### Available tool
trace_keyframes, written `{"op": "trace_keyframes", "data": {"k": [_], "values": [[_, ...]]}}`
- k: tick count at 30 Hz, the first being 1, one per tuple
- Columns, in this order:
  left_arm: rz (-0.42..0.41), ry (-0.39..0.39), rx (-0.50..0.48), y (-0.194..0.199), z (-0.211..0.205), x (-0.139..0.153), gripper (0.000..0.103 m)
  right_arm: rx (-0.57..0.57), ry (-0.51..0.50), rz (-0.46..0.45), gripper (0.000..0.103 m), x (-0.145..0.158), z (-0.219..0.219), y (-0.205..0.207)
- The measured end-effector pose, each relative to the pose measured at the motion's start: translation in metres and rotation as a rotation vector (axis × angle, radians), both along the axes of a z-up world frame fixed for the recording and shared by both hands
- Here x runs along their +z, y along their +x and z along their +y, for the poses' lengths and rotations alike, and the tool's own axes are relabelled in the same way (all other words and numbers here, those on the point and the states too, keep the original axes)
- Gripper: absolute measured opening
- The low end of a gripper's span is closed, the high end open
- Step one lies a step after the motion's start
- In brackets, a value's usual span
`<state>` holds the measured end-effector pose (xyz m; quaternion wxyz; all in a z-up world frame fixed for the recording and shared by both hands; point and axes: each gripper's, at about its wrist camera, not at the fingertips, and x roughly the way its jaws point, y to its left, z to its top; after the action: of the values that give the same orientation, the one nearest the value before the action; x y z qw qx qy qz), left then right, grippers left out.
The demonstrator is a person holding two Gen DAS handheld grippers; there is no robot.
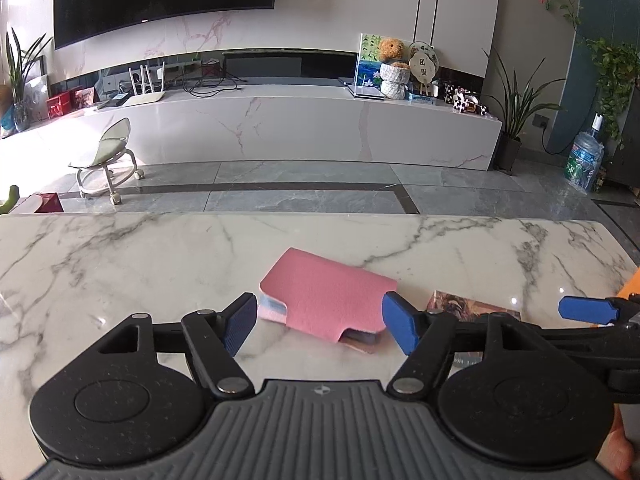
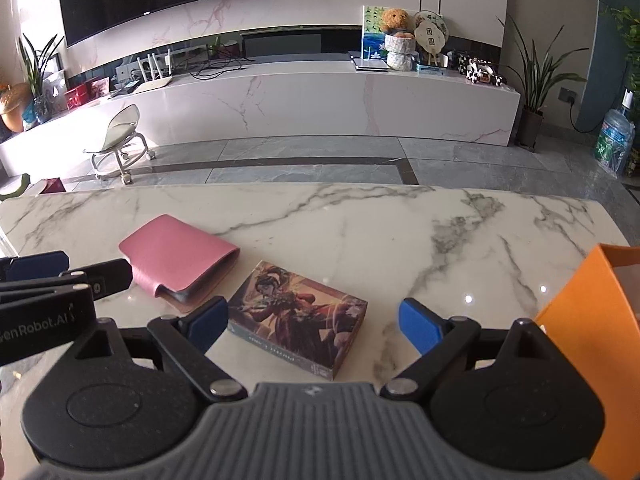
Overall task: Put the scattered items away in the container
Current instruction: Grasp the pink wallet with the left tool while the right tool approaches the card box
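We look across a marble table [image 2: 360, 220], the largest thing before us, with an orange container [image 2: 580, 300] standing at its right edge. Only the container's near wall and a strip of pale inner wall show from the right wrist; we cannot tell what it holds.

Next in size, a picture box [image 2: 298, 316] lies flat on the table between the right gripper's [image 2: 314, 326] spread fingers, closer to the left fingertip, which is just beside the box's near-left corner; whether they touch we cannot tell. The other fingertip stands well apart from the box. The jaws are wide and hold nothing.

A pink case [image 1: 326, 298] lies flat just left of the box, its open end turned toward us with a bluish item showing inside. From the left wrist, we see the left gripper [image 1: 318, 326] with fingers spread to either side of the case's near end, the right pad close against its corner, the left one just beside it. It pinches nothing.

The right gripper's fingertip shows at the far right of the left view, beside an edge of the box.
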<state>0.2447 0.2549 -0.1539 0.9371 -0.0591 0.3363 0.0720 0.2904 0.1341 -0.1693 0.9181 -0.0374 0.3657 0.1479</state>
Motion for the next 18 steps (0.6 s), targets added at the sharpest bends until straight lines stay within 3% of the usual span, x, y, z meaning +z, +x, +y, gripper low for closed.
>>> {"op": "trace_keyframes", "data": {"k": [8,18], "values": [[0.024,0.013,0.02,0.058,0.014,-0.022,0.087,-0.066,0.053,0.034,0.094,-0.018,0.002,0.036],[0.072,-0.051,0.035,0.084,0.024,-0.049,0.083,-0.058,0.097,0.046,0.092,-0.035,0.004,0.049]]}}
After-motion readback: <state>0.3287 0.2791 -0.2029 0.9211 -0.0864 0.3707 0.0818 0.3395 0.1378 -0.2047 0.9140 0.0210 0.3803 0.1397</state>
